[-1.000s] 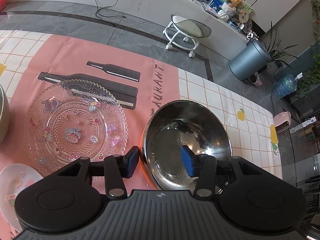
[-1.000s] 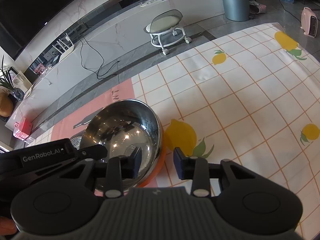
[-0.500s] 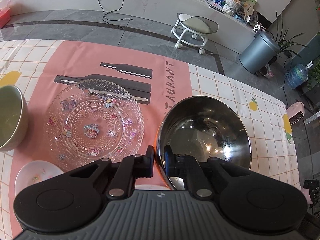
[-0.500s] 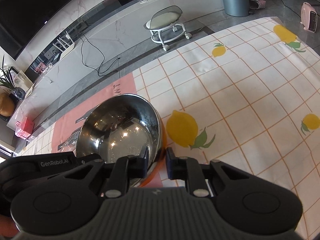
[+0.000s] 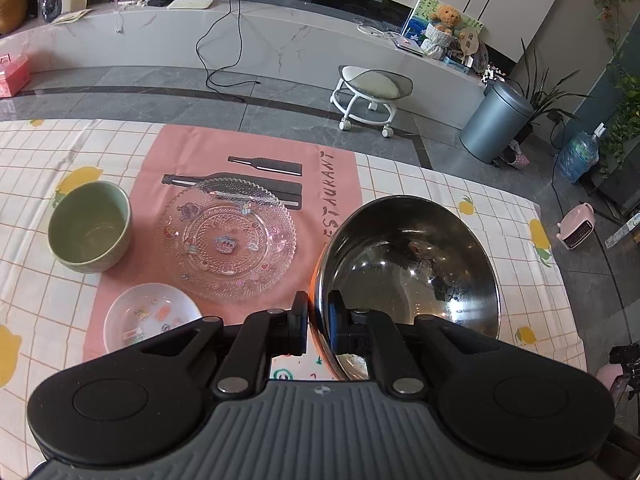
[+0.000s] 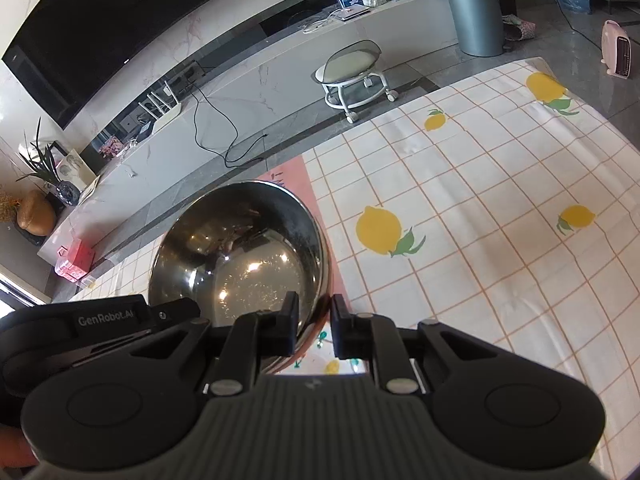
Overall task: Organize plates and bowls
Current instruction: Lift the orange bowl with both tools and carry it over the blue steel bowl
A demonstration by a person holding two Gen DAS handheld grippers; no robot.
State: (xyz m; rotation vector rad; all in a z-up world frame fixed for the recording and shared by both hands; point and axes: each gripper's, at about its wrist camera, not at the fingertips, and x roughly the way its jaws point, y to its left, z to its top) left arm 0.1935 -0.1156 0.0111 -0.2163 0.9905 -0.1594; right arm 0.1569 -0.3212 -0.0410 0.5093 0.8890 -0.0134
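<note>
A steel bowl (image 5: 408, 264) with an orange outside hangs tilted above the table, held from both sides. My left gripper (image 5: 318, 308) is shut on its left rim, one pad inside and one outside. My right gripper (image 6: 314, 308) is shut on the right rim of the same steel bowl (image 6: 240, 256). On the pink mat (image 5: 256, 148) lie a patterned glass plate (image 5: 228, 240) and, nearer me, a small clear bowl (image 5: 148, 316) with pictures in it. A green bowl (image 5: 90, 232) stands left of the plate.
The lemon-print checked tablecloth (image 6: 480, 200) stretches off to the right. Beyond the table's far edge are a wheeled stool (image 5: 370, 92), a grey bin (image 5: 494, 124) and a low marble bench with cables. A small pink heater (image 5: 576, 228) stands on the floor at right.
Both grippers went from open astride the bowl's rim to shut on it. The bowl has risen off the table, and more of the table, with the green bowl, has come into view.
</note>
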